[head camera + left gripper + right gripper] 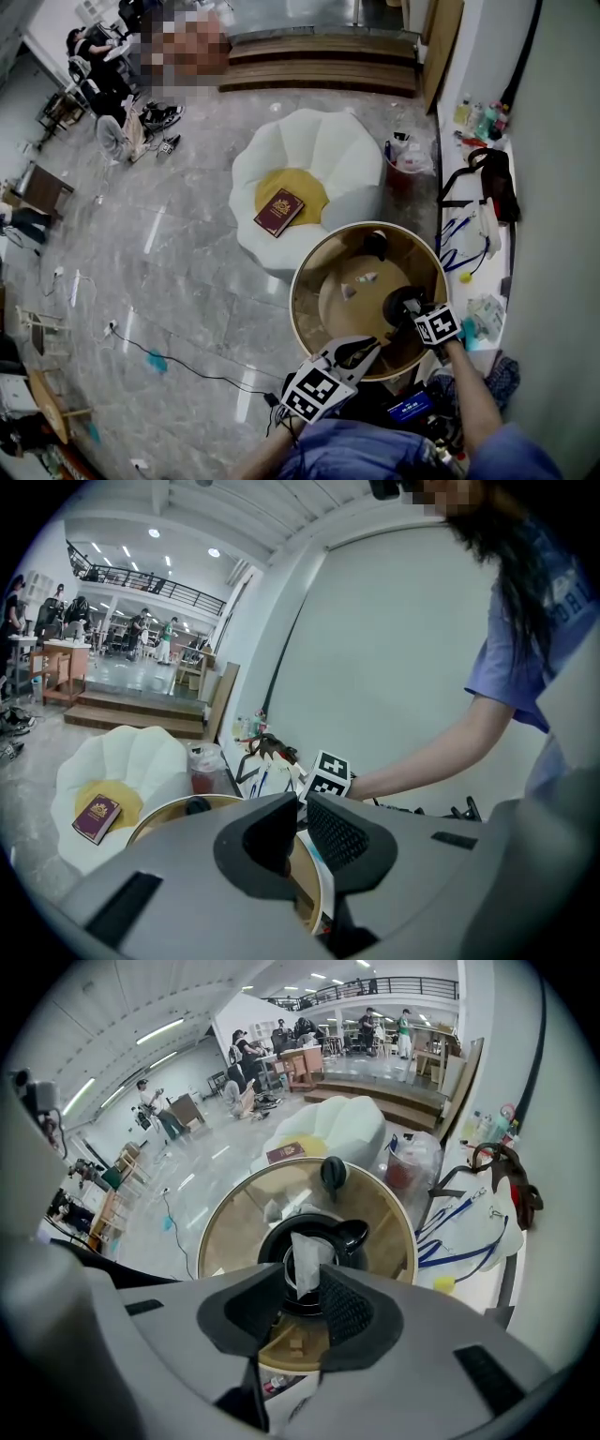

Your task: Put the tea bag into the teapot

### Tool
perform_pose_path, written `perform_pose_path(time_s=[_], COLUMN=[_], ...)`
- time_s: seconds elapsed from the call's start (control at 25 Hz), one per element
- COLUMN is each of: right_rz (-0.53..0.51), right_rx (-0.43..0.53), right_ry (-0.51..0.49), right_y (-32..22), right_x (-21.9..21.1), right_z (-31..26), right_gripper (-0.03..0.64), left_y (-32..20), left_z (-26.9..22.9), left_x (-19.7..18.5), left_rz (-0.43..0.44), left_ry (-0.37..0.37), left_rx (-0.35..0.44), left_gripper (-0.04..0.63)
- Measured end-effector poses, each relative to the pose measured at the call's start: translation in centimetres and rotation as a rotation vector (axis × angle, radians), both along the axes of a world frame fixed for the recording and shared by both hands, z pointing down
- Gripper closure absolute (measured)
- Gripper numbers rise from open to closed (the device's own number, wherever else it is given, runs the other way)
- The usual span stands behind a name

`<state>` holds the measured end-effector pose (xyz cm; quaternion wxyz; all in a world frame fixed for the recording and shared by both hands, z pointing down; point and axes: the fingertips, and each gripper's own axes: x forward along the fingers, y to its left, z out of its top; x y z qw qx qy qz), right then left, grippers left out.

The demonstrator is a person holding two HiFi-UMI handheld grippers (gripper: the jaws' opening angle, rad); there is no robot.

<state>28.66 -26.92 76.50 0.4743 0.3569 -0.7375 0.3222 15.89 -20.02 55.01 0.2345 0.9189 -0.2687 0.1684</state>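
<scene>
Right gripper [302, 1279] jaws spread, papery tea bag [305, 1255] over round teapot [349, 1236] (left gripper [302, 803] jaws together)

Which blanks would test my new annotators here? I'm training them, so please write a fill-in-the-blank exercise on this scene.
1. The tea bag hangs right above the open mouth of the black ____.
2. The red book lies on a ____ cushion.
3. The table is ____ in shape.
Missing words: teapot; yellow; round.
</scene>
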Motion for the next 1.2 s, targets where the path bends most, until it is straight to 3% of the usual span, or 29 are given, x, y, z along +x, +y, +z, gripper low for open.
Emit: perform_pose_path(time_s=[0.32, 0.76, 1.2], right_rz=[0.031, 0.202, 0.331], right_rx=[0.056, 0.289, 0.499], right_ry=[-0.048, -0.215, -0.323], right_y=[0.7, 0.6, 3.9], right_x=[0.4, -0.5, -6.2], right_z=[-2.3, -13.6, -23.6], right_gripper=[0.474, 0.491, 0.546], left_y=[0.4, 0.8, 1.3], left_z=[0.1, -1.1, -4.1], left_x=[-0.4, -1.3, -5.0], left_rz=[0.01, 0.051, 0.121], left_ry=[0.001, 0.02, 0.052], left_rx=[-0.005, 0.006, 0.058], left_gripper=[0.568, 0.568, 0.568])
